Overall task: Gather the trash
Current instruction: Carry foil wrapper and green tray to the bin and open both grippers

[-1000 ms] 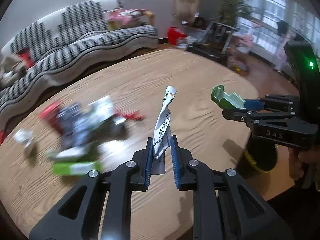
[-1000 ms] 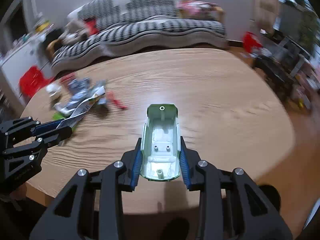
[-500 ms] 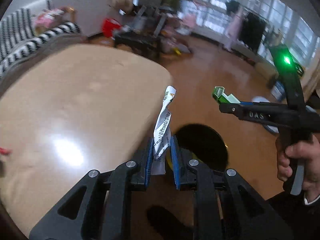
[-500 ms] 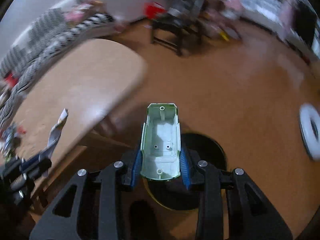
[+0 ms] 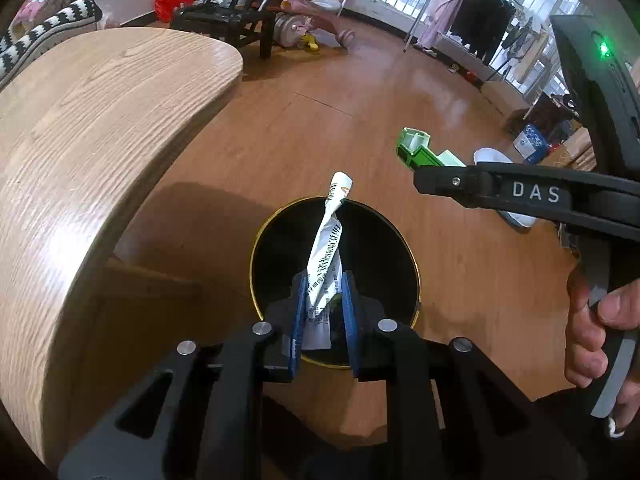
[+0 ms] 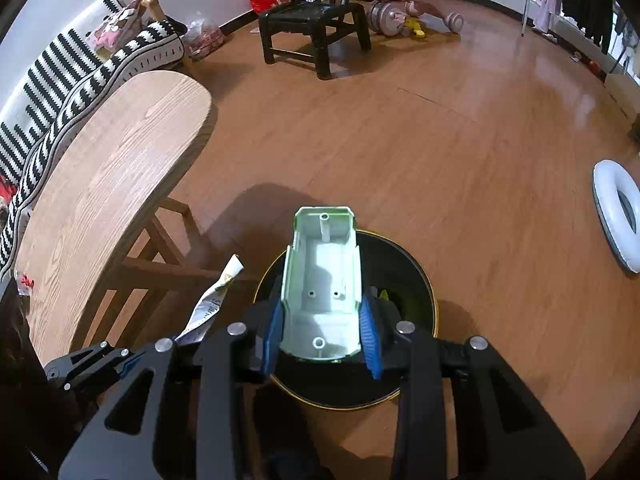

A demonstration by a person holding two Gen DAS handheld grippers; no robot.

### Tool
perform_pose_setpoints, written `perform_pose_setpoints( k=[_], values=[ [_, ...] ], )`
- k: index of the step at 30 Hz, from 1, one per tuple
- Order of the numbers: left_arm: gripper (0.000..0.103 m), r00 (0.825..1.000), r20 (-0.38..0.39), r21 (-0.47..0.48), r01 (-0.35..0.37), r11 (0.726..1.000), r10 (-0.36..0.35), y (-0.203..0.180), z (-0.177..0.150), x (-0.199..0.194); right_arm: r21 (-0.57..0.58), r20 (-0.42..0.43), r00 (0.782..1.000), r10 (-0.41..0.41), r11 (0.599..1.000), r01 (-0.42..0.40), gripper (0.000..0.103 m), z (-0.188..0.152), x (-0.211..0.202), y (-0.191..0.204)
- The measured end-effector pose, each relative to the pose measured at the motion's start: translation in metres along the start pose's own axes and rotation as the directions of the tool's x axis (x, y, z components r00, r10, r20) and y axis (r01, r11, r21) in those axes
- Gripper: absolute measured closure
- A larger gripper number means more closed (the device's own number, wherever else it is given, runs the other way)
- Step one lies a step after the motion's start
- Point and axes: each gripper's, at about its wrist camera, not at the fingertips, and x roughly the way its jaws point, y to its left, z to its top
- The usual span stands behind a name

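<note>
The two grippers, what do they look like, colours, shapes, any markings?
Both are matte black plastic with cut-out triangular arms, round silver screw heads and ribbed blue pads lining the fingers. The left gripper and the right gripper look the same build. Seen from the left wrist, the right one carries white letters DAS on its side, a green light on its upright body and a grey trigger under the hand.

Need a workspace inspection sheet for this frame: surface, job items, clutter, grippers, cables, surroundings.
Surface: wooden table at left, mostly bare; a small red scrap at its near end.
Job items: black bin on the floor; twisted white wrapper; pale green plastic shell.
Clutter: white ring on the floor.
Grippers: left gripper shut on wrapper, right gripper shut on shell, both over the bin.
Cables: nothing seen.
Surroundings: striped sofa, black chair, pink ride-on toy, clothes rack.
</note>
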Motion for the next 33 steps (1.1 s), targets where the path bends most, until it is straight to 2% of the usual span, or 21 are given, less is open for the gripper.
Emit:
perform_pose_setpoints(
  k=[6,7,9,11,18,20,25,29,31,33],
  values=[
    [0.085,0.999,-0.020,-0.010,0.042,0.999,-0.042,-0.002,0.005,0.010,0.008,0.005,1.000,-0.011,1.000,0.011,0.069,-0.001,-0.001,-0.004],
    [0.082,0.999,-0.022,-0.004,0.047,0.999,-0.047,-0.001,0.006,0.012,0.009,0.007,1.000,-0.022,1.000,0.022,0.067,-0.001,-0.002,-0.005],
    [0.067,0.999,-0.021,0.007,0.041,0.999,-0.040,-0.004,0.002,0.011,0.014,0.007,1.000,-0.030,0.999,0.030,0.057,-0.002,-0.002,-0.005],
    [0.053,0.999,-0.014,0.021,0.029,0.999,-0.029,-0.006,0.003,0.012,0.018,0.014,0.999,-0.031,0.999,0.030,0.056,-0.002,-0.003,-0.007],
    [0.039,1.000,-0.004,0.033,0.008,0.999,-0.008,0.000,0.002,0.004,0.010,0.029,0.999,-0.013,1.000,0.013,0.051,-0.002,-0.007,-0.004],
    [0.031,1.000,0.013,0.028,-0.003,1.000,0.002,0.005,-0.001,-0.006,0.003,0.040,0.999,0.001,1.000,-0.002,0.048,-0.001,-0.011,0.000],
    [0.014,0.992,0.106,-0.008,-0.063,0.998,0.063,0.025,-0.008,-0.057,-0.060,0.111,0.993,0.036,0.998,-0.030,0.027,0.003,-0.031,0.036],
    [0.011,0.966,0.208,-0.093,-0.136,0.986,0.153,0.061,-0.020,-0.120,-0.143,0.157,0.982,0.106,0.986,-0.083,0.026,0.005,-0.045,0.086],
    [0.011,0.945,0.246,-0.147,-0.183,0.972,0.215,0.081,-0.029,-0.147,-0.178,0.153,0.978,0.144,0.977,-0.116,0.025,0.005,-0.046,0.112],
    [0.011,0.914,0.273,-0.219,-0.245,0.944,0.300,0.109,-0.045,-0.183,-0.230,0.142,0.972,0.185,0.962,-0.149,0.025,0.003,-0.045,0.146]
  ],
)
